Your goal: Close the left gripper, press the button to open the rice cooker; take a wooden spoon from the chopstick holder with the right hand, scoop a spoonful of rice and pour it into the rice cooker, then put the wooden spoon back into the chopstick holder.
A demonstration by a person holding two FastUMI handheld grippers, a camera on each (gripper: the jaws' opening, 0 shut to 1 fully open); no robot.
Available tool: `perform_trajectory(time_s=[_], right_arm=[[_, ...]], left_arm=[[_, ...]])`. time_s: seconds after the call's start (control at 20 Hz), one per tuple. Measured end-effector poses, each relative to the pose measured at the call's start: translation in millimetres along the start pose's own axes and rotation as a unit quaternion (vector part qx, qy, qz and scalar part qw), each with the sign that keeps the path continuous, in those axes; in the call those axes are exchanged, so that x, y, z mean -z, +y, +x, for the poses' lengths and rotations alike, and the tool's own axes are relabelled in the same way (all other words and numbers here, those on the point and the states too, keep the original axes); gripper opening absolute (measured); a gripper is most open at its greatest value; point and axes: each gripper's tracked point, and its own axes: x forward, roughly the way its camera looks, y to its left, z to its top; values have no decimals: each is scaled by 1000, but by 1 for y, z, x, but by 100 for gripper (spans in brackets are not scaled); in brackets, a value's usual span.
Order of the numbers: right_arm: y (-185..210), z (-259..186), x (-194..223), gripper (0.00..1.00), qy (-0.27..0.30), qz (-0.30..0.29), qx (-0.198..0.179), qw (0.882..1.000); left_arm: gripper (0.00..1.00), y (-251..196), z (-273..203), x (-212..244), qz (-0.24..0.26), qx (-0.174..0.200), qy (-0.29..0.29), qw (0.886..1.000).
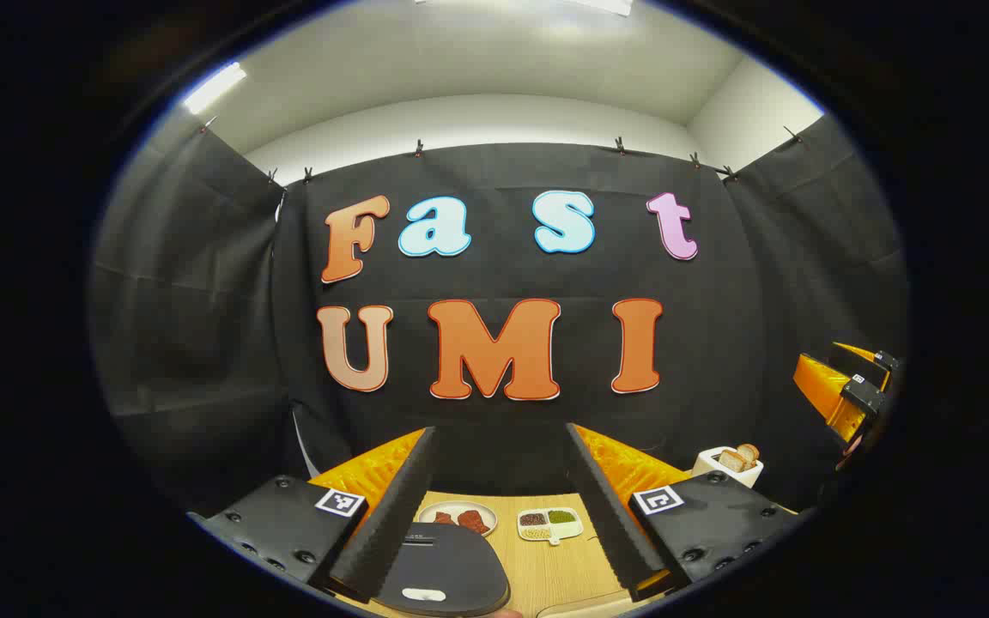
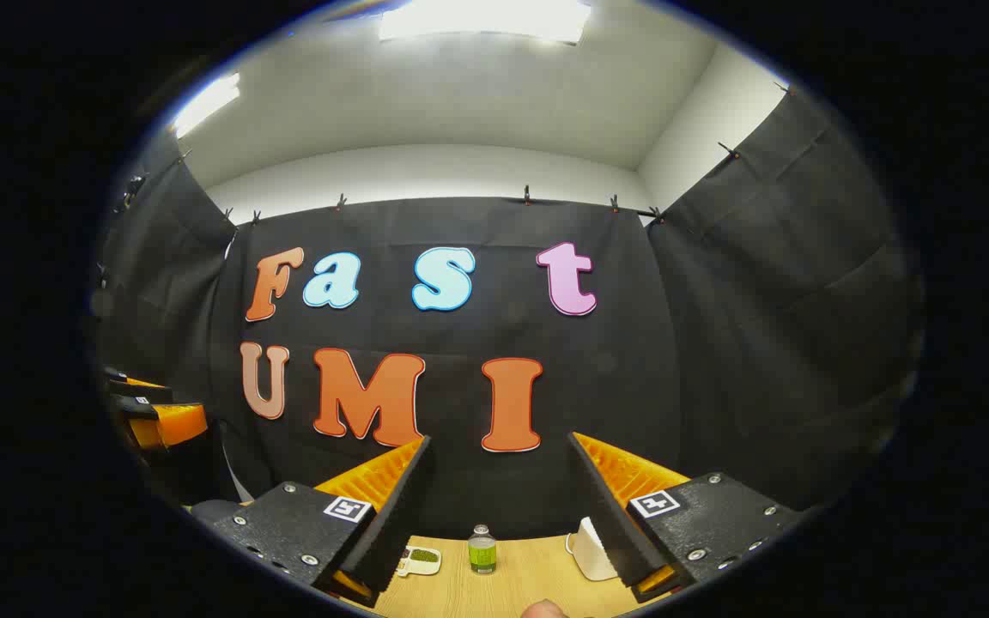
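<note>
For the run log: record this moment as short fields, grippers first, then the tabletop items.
left gripper: open, empty, raised above the wooden table
right gripper: open, empty
dark rice cooker lid: closed, below the left gripper
round white plate of reddish food: behind the cooker
small green-filled bottle: upright on the table
white holder with wooden utensils: far right

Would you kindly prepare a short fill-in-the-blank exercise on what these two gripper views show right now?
1. The left gripper holds its jaws ____.
2. The rice cooker has its lid ____.
3. In the right gripper view, the bottle stands on the wooden ____.
4. Between the jaws of the right gripper there is ____.

Missing words: open; closed; table; nothing
</note>
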Motion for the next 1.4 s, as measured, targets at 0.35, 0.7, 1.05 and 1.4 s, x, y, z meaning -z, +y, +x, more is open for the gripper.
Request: perform_trajectory(time_s=[0.35,0.7,1.05,1.4], right_arm=[[-2,-3,0,94,3,-3,5,1000],[-1,-2,1,94,5,-7,6,1000],[4,1,2,94,4,-7,3,1000],[-1,5,6,94,1,-10,9,1000]], left_arm=[[100,-8,1,3,20,11,2,1000],[94,-8,0,6,22,16,6,1000],[94,-2,3,10,28,15,16,999],[37,6,12,40,35,15,77,996]])
